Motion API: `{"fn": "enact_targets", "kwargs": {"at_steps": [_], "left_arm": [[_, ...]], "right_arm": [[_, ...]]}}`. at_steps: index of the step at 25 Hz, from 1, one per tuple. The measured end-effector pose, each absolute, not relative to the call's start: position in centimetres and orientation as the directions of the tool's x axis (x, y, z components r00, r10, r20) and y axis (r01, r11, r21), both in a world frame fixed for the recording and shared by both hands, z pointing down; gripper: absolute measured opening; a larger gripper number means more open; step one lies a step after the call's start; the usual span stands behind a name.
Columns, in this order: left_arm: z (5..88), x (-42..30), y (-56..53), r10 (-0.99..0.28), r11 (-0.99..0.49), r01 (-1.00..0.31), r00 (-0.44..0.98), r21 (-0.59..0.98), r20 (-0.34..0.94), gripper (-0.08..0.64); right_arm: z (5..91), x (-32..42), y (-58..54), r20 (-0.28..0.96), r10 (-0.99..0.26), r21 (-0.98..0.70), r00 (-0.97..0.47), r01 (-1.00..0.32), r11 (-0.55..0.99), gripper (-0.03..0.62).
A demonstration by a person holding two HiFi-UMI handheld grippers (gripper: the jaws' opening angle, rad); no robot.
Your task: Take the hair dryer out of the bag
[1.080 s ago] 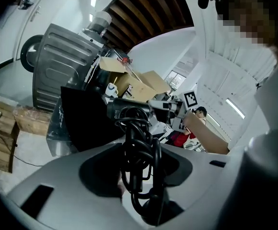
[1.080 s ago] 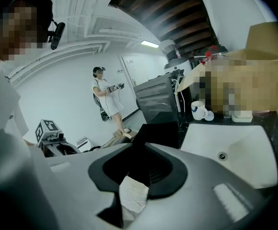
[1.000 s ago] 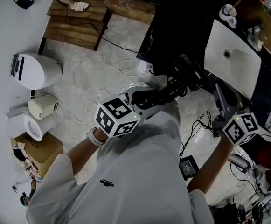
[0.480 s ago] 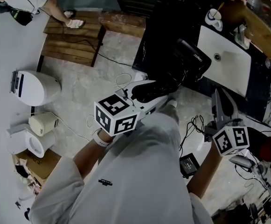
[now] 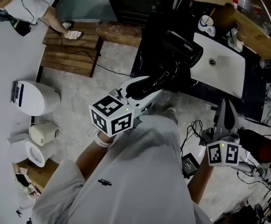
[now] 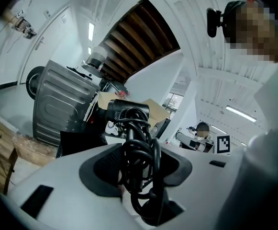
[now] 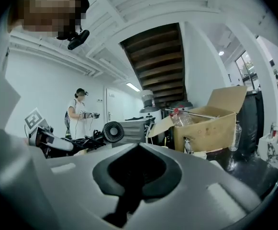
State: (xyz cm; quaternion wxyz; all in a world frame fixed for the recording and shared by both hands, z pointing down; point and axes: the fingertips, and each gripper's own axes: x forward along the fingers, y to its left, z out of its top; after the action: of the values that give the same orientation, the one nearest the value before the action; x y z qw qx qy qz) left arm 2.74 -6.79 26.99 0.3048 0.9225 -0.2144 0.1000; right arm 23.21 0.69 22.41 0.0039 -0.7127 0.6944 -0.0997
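My left gripper (image 5: 148, 85) is clamped on the black coiled cord (image 6: 141, 152) of the black plastic hair dryer (image 5: 183, 48), which has risen beside the white basin's (image 5: 226, 73) left corner. My right gripper (image 7: 139, 147) has just closed, fingers together on nothing, so the dryer looks out.

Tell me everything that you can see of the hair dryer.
The hair dryer is black, matte plastic by its look, with small white print on its barrel. Its black cord is wound in loops below the barrel. The left gripper is clamped on that bundle and holds the dryer in the air, barrel uppermost.
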Motion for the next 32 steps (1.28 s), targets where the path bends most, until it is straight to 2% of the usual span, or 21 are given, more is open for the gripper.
{"fn": "enact_targets", "kwargs": {"at_steps": [15,19,32], "left_arm": [[25.5,2.7,-6.0,-0.324,-0.683,-0.413,0.911,0.602,0.257,0.186],[25.9,2.9,-5.7,-0.302,-0.662,-0.396,0.918,0.636,0.257,0.186],[26.7,2.8,-4.7,-0.282,-0.652,-0.398,0.917,0.645,0.281,0.186]], "right_arm": [[22.0,23.2,2.8,0.121,-0.991,-0.085,0.055,-0.994,-0.065,0.012],[22.4,22.7,2.6,0.125,-0.99,-0.044,0.071,-0.996,-0.077,0.012],[23.2,22.0,1.6,0.138,-0.989,-0.054,0.047,-0.997,-0.055,0.012]]}}
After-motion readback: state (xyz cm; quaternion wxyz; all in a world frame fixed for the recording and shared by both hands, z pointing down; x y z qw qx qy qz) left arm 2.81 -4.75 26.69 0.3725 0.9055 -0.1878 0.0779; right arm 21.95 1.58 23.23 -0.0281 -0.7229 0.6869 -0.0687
